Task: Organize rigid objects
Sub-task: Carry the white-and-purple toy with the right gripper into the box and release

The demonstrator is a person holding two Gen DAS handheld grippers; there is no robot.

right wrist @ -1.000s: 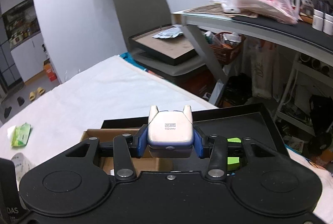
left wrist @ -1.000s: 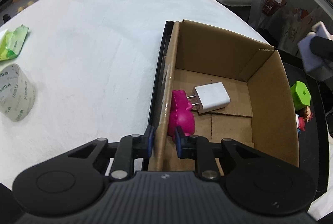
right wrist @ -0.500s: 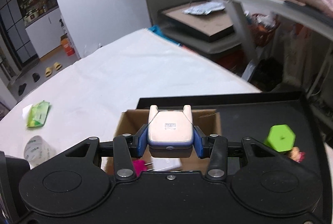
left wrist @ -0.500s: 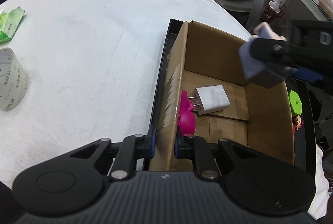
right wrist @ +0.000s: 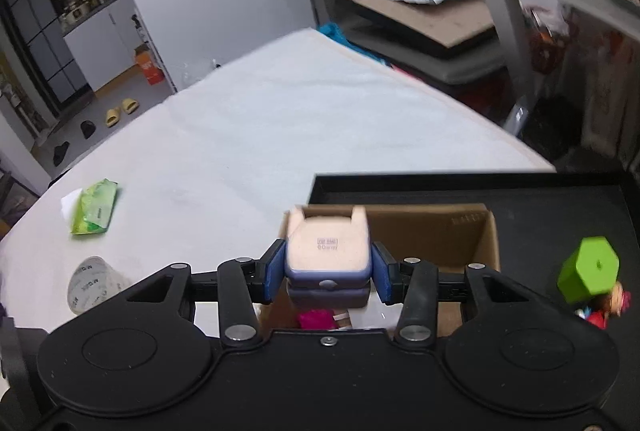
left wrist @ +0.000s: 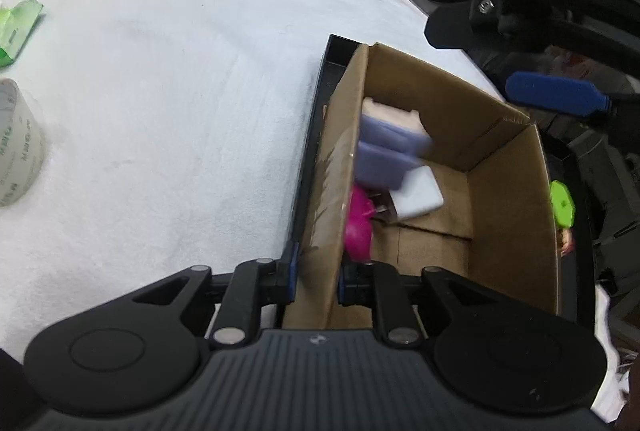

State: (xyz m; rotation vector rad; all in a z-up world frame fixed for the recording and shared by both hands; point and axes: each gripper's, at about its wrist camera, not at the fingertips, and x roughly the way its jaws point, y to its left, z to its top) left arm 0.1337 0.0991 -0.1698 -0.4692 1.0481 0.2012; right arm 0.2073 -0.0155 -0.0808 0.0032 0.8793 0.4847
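- Left half of the table (left wrist: 168, 79) is mostly wide open cloth, only a tape roll (left wrist: 18, 143) and a green packet (left wrist: 18, 27) out at the far left edge.
- Cardboard box (left wrist: 508, 199) is getting crowded along its left wall: purple case (left wrist: 390, 151), white charger (left wrist: 418, 193) and pink toy (left wrist: 358, 225); the right side of its floor is bare.
- Black tray (right wrist: 480, 191) beyond the box is clear, with a green block (right wrist: 588, 271) and small figurine (right wrist: 604, 305) sitting right of the box.

A cardboard box (left wrist: 508, 199) is seen right of centre in the left wrist view, open-topped, set in a black tray (left wrist: 320, 99). Inside it, a blurred cream-and-lavender case (left wrist: 388, 143) is seen at the upper left of the box, over a white charger (left wrist: 418, 193) and a pink toy (left wrist: 358, 225). A green hexagonal block (right wrist: 588, 269) and a small figurine (right wrist: 608, 305) are seen at the lower right of the right wrist view, on the tray.
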